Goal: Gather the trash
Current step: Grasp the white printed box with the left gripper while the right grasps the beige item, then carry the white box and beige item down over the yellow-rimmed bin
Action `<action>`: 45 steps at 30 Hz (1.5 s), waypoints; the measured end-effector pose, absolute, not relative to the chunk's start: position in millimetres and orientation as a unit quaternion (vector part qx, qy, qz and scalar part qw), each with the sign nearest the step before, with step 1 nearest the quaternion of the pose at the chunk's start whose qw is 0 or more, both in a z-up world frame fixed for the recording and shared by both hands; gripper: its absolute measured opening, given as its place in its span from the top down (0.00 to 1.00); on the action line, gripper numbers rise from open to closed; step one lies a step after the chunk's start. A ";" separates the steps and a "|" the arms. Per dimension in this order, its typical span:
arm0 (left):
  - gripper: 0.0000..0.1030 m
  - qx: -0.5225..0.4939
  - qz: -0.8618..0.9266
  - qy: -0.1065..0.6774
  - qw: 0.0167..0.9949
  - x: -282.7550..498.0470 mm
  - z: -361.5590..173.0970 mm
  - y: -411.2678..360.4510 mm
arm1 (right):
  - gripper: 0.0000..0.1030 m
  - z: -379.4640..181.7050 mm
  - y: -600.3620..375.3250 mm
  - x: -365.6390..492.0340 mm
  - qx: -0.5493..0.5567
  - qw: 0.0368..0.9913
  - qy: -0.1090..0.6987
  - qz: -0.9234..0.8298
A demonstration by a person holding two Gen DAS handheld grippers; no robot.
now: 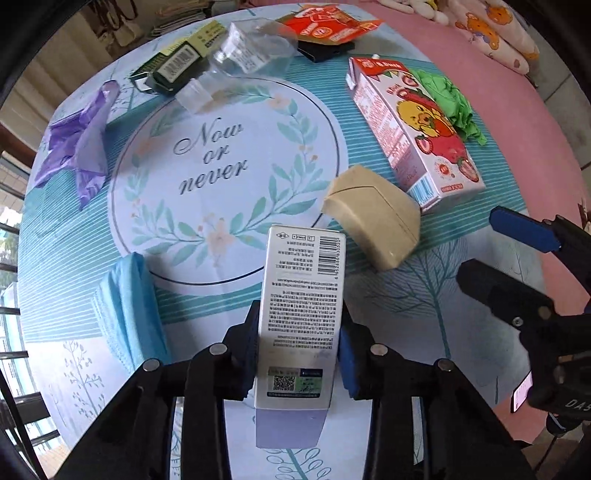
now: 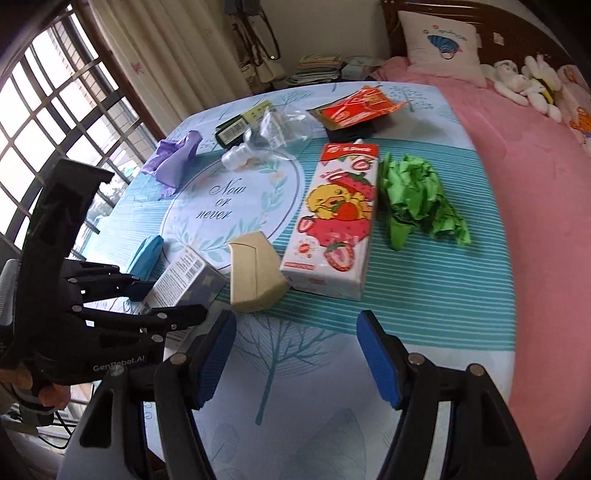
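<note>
Bedside table (image 1: 424, 295) under a leaf-print cloth holds scattered trash: left gripper (image 1: 297, 349) pinches the small white printed carton (image 1: 301, 306) at its near edge, right gripper (image 2: 295, 354) spread and empty, so squeeze squarely, lift straight, avoid nudging the tan box (image 1: 373, 218).

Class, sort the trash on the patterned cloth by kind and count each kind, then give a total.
Boxes and cartons: 4 (white box, beige box, strawberry carton, green-black box)
Clear bottle: 1
Crumpled soft items: 3 (purple, blue, green)
Red wrapper: 1
Total: 9
</note>
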State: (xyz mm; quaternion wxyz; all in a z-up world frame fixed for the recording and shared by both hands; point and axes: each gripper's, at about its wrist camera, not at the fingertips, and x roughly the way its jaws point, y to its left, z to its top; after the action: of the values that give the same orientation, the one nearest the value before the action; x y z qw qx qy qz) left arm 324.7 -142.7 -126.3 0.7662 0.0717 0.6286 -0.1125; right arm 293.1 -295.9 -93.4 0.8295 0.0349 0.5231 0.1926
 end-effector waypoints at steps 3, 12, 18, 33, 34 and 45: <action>0.67 0.051 -0.096 0.627 0.771 323.1 -120.1 -132.4 | 0.34 -98.5 -287.1 297.6 0.028 0.824 0.527 0.208; 0.66 0.001 -0.057 0.617 0.785 316.4 -96.4 -100.5 | 0.34 -110.4 -262.2 313.3 -0.004 0.821 0.528 0.215; 0.66 -0.022 -0.036 0.611 0.791 311.2 -91.2 -85.4 | 0.34 -119.1 -249.9 320.7 -0.033 0.823 0.526 0.211; 0.66 -0.032 -0.028 0.599 0.800 295.2 -80.7 -70.4 | 0.55 -112.4 -228.3 296.8 -0.114 0.845 0.480 0.206; 0.66 -0.031 -0.030 0.597 0.801 293.5 -78.5 -70.1 | 0.55 -108.1 -228.6 294.2 -0.109 0.847 0.477 0.208; 0.66 -0.008 -0.064 0.571 0.818 262.9 -43.5 -61.2 | 0.55 -53.1 -219.5 250.8 -0.073 0.873 0.441 0.193</action>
State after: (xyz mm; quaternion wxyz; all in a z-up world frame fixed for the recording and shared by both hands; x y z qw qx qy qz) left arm 262.9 -61.2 -43.5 0.8184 -0.0079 0.5710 -0.0644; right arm 250.8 -219.5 -53.1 0.8733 -0.0734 0.4413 0.1927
